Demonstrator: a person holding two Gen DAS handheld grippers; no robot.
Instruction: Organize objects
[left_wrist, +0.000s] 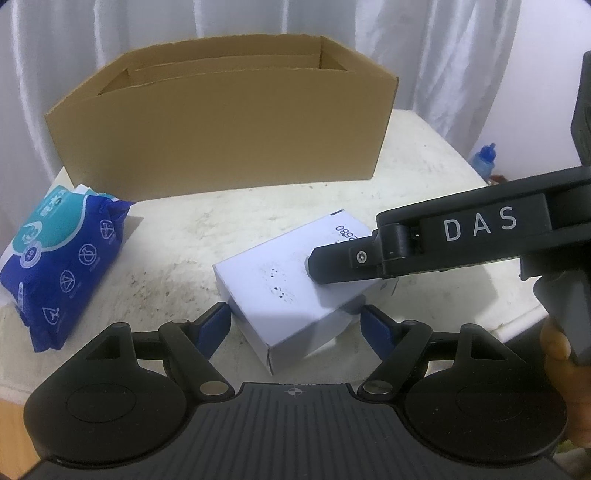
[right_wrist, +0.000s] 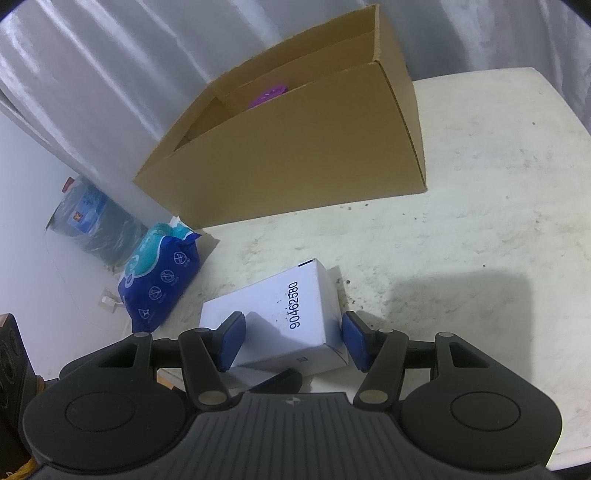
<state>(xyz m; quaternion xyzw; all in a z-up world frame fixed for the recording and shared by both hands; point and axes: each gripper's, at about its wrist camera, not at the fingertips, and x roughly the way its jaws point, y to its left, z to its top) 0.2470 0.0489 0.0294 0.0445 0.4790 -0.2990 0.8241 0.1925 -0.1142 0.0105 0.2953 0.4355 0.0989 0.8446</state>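
Note:
A small white box (left_wrist: 284, 291) with a printed number lies on the white table (left_wrist: 177, 236); it also shows in the right wrist view (right_wrist: 288, 314). My left gripper (left_wrist: 295, 326) is open, its blue pads on either side of the box's near end. My right gripper (right_wrist: 291, 339) is open around the box's other end, and it shows in the left wrist view (left_wrist: 328, 264) coming in from the right over the box. A blue wet-wipes pack (left_wrist: 62, 258) lies at the left (right_wrist: 162, 273). An open cardboard box (left_wrist: 221, 125) stands behind (right_wrist: 295, 136), with a purple object (right_wrist: 267, 94) inside.
White curtains hang behind the table. A blue-capped bottle (left_wrist: 485, 157) stands beyond the table's right edge. A large water jug (right_wrist: 96, 221) stands on the floor to the left, below the table.

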